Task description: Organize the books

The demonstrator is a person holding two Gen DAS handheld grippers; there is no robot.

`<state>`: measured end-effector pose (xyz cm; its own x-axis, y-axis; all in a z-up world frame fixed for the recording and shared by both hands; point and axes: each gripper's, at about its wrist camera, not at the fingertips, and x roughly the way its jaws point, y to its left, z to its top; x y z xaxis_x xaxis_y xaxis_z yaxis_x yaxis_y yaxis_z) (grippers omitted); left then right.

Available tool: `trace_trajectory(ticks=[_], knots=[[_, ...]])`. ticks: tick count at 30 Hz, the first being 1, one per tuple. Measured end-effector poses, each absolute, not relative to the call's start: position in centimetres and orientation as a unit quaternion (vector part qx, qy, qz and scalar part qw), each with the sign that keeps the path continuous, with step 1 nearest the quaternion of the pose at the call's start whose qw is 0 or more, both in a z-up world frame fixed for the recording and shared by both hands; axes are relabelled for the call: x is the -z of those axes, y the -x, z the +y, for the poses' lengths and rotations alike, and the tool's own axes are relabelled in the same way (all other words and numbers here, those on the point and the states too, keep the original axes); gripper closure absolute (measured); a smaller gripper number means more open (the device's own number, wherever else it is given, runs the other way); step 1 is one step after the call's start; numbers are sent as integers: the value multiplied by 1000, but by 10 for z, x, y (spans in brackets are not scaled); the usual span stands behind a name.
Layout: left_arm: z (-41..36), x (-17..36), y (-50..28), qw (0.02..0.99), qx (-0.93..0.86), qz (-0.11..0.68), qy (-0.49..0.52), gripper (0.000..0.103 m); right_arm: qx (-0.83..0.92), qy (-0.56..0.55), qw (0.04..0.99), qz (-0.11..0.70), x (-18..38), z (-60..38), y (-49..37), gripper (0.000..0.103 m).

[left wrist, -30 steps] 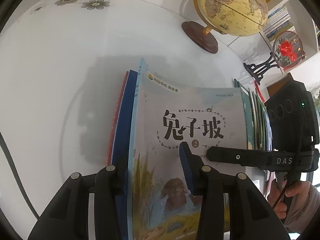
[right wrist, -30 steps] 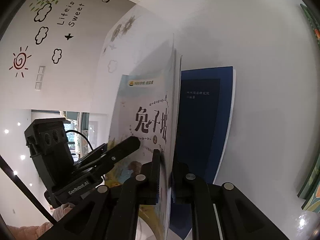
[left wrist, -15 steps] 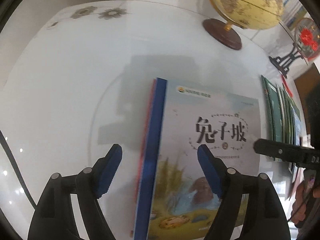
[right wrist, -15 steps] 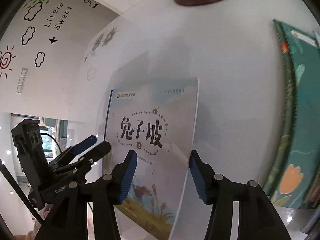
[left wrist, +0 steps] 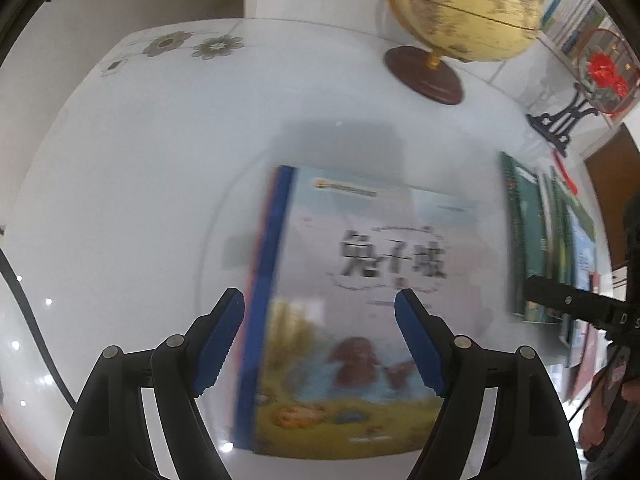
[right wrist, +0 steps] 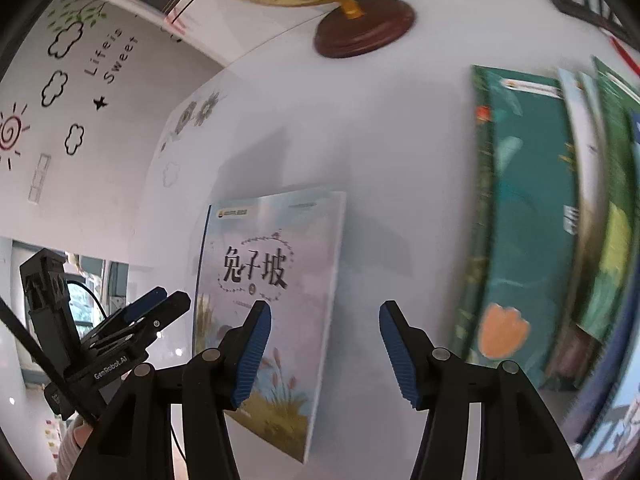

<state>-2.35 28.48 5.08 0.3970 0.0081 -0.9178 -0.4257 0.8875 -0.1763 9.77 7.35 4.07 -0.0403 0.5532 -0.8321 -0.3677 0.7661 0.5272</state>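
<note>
A picture book with a pale cover and black Chinese title lies flat on top of a small stack, over a blue book, on the white table. It also shows in the right wrist view. My left gripper is open and empty, hovering above the stack's near end. My right gripper is open and empty, just right of the stack. A fanned row of green-covered books lies to the right; it shows in the left wrist view too.
A yellow globe on a brown round base stands at the back of the table. A black stand with a red ornament stands at the back right. A shelf with books is behind it.
Both grippers have let go of the picture book and opened. The book now lies flat on the stack. Both grippers have pulled back, the right one swinging toward the green books.
</note>
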Motion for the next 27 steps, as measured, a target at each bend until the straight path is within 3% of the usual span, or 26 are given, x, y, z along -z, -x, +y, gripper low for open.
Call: trace_trajectory(ticks=[10,27], knots=[[184,-69,0,821,-82,533,188,27,-335,-111,698,623,-61,-8,-91,48],[-26,-66,-43,803,62,568,169,27,-238,-181,732,612,-62,-247,-114,48]])
